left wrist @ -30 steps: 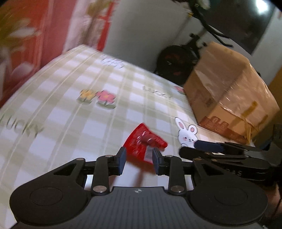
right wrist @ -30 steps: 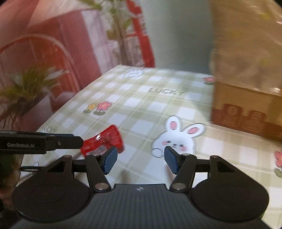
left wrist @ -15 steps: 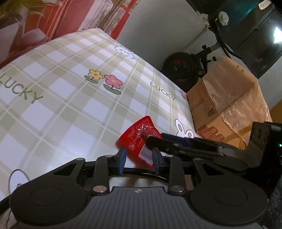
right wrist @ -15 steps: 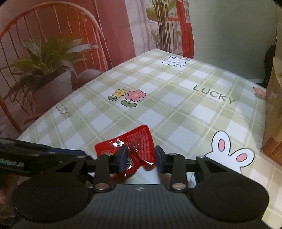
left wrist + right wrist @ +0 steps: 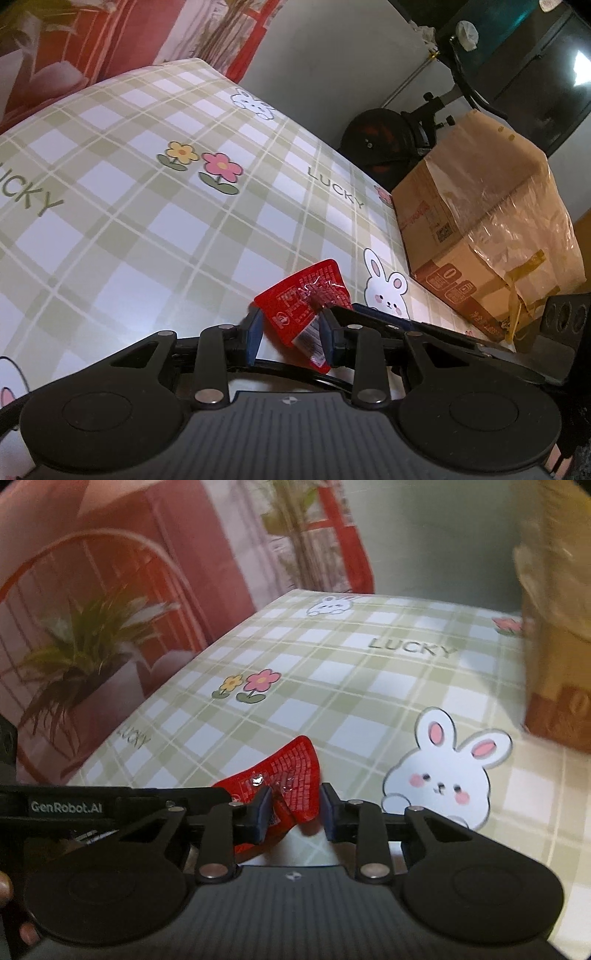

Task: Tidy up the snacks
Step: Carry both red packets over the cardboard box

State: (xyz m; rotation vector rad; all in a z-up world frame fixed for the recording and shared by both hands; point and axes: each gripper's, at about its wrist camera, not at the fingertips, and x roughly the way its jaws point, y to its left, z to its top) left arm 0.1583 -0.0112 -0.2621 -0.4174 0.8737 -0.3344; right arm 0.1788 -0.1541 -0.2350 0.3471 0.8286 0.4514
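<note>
I have the red packet [image 5: 306, 306] lifted just above the checked desk [image 5: 147, 229], with the box [image 5: 487, 236] off to the right. My left tool [image 5: 290, 334] pinches its lower end, and my right tool [image 5: 293, 808] has just been closing on the other end. I should keep both grips light, so the film does not tear.
</note>
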